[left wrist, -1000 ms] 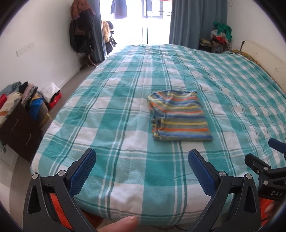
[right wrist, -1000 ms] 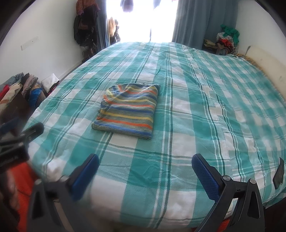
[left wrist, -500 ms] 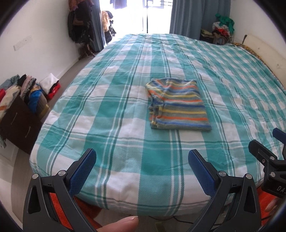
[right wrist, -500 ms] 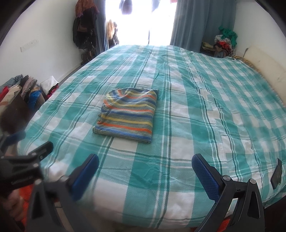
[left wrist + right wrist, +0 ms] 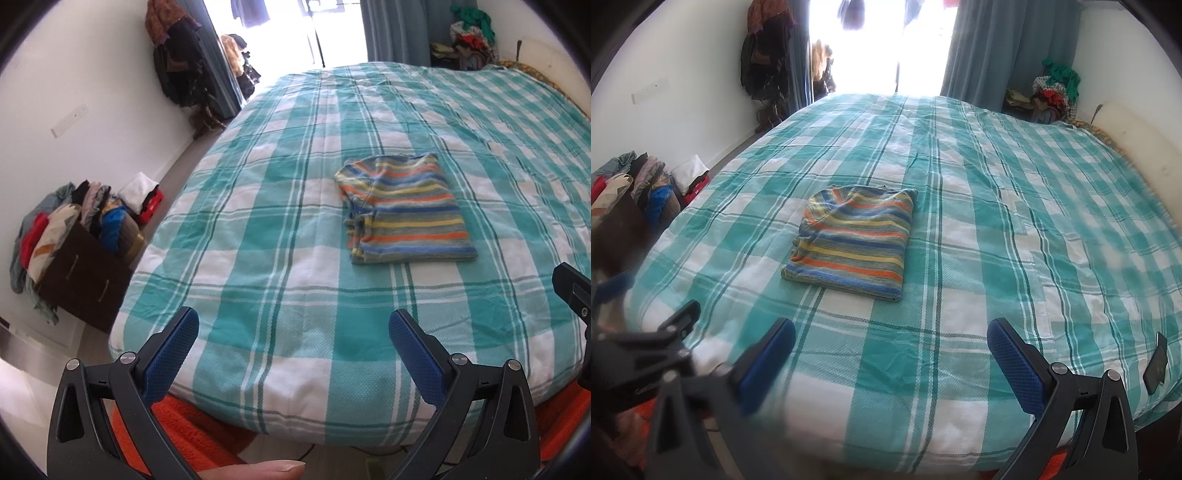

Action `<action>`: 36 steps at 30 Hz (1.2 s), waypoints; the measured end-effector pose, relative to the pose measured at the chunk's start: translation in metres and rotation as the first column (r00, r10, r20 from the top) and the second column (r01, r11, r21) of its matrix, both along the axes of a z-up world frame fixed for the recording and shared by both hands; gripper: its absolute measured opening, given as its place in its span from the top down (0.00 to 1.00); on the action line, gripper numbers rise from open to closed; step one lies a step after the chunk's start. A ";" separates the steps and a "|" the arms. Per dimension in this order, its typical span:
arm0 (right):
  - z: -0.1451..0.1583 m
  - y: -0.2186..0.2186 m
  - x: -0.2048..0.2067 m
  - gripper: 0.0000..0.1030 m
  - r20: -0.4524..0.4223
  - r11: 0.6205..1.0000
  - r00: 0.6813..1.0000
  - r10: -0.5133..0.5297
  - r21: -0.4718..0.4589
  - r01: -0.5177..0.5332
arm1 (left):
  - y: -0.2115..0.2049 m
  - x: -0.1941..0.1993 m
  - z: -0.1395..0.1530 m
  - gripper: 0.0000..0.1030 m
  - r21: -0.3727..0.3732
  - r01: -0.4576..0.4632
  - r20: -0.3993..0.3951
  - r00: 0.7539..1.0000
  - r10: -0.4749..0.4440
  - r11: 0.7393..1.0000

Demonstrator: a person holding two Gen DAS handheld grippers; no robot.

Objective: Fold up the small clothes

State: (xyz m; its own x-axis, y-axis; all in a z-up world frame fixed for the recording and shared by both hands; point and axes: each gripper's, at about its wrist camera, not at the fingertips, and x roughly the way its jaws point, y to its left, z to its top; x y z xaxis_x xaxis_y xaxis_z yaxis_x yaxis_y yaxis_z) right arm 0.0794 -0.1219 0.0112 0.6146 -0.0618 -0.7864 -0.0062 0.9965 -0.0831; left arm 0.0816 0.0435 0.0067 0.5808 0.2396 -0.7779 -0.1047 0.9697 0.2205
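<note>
Striped knit top (image 5: 404,210) folded flat ahead of both claws; soft, light, limp; best pinched at near folded edge; left claw (image 5: 291,354) and right claw (image 5: 892,354) spread wide, holding nothing.

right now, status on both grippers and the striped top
Left gripper open, empty. Right gripper open, empty. Striped top folded flat on the bed, untouched. Nothing between grippers and top.

The left claw (image 5: 291,356) gapes empty over the checked bedspread (image 5: 258,258), well short of the folded striped shirt (image 5: 404,216).
</note>
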 end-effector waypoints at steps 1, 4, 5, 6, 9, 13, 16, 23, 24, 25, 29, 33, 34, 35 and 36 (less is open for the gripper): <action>0.000 0.000 0.000 0.00 0.000 1.000 1.000 0.001 0.000 -0.001 | 0.001 0.000 0.001 0.00 -0.027 0.010 -0.003 1.000 -0.010 1.000; 0.000 0.000 0.000 0.00 0.000 1.000 1.000 0.000 -0.001 0.000 | 0.006 -0.002 0.004 0.00 -0.104 0.026 0.006 1.000 -0.026 0.994; 0.001 -0.001 0.000 0.01 0.000 1.000 1.000 -0.001 -0.001 0.001 | 0.008 -0.002 0.005 0.00 -0.111 0.021 0.006 1.000 -0.021 0.994; 0.002 -0.001 0.000 0.00 0.000 1.000 1.000 -0.001 -0.001 0.001 | 0.009 -0.001 0.006 0.00 -0.112 0.016 0.004 1.000 -0.016 0.994; 0.003 -0.002 0.000 0.01 0.001 1.000 1.000 -0.004 0.001 0.004 | 0.010 0.000 0.008 0.01 -0.104 0.001 0.005 1.000 0.000 0.995; 0.005 -0.003 0.000 0.01 -0.006 1.000 1.000 -0.005 0.002 0.005 | 0.011 0.002 0.009 0.01 -0.103 -0.002 0.002 1.000 0.002 0.995; 0.004 -0.003 0.000 0.01 -0.025 1.000 1.000 -0.010 0.001 0.010 | 0.009 0.003 0.010 0.01 -0.095 0.001 -0.005 1.000 -0.001 0.995; 0.005 -0.002 -0.001 0.01 -0.032 1.000 0.999 -0.012 -0.005 0.012 | 0.004 0.002 0.013 0.01 -0.091 0.006 -0.003 1.000 -0.006 0.996; 0.005 -0.002 -0.001 0.01 -0.031 1.000 0.999 -0.012 -0.006 0.012 | 0.003 0.002 0.013 0.01 -0.093 0.005 -0.003 1.000 -0.006 0.996; 0.006 -0.002 -0.001 0.01 -0.031 1.000 0.999 -0.012 -0.007 0.012 | 0.003 0.002 0.014 0.01 -0.093 0.004 -0.003 1.000 -0.005 0.996; 0.006 -0.001 -0.001 0.00 -0.033 1.000 0.999 -0.012 -0.007 0.011 | 0.003 0.002 0.015 0.01 -0.093 0.005 -0.007 1.000 -0.006 0.996; 0.007 -0.002 -0.002 0.01 -0.040 1.000 0.999 -0.007 -0.003 0.007 | 0.003 0.003 0.015 0.01 -0.092 0.005 -0.008 1.000 -0.006 0.996; 0.008 -0.001 -0.001 0.00 -0.043 1.000 0.999 -0.006 -0.003 0.005 | 0.003 0.003 0.015 0.01 -0.092 0.005 -0.007 1.000 -0.006 0.996; 0.009 -0.001 -0.001 0.01 -0.044 1.000 0.999 -0.005 -0.003 0.005 | 0.003 0.003 0.015 0.01 -0.092 0.004 -0.008 1.000 -0.005 0.996; 0.009 -0.001 -0.001 0.01 -0.044 1.000 0.999 -0.005 -0.002 0.005 | 0.003 0.003 0.015 0.01 -0.094 0.005 -0.008 1.000 -0.006 0.996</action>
State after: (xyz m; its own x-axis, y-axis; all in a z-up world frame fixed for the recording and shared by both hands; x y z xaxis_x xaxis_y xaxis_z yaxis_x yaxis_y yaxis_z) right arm 0.0787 -0.1224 0.0200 0.5790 -0.0665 -0.8126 -0.0047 0.9964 -0.0849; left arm 0.0842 0.0461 0.0219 0.5753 0.1623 -0.8017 -0.0979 0.9867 0.1295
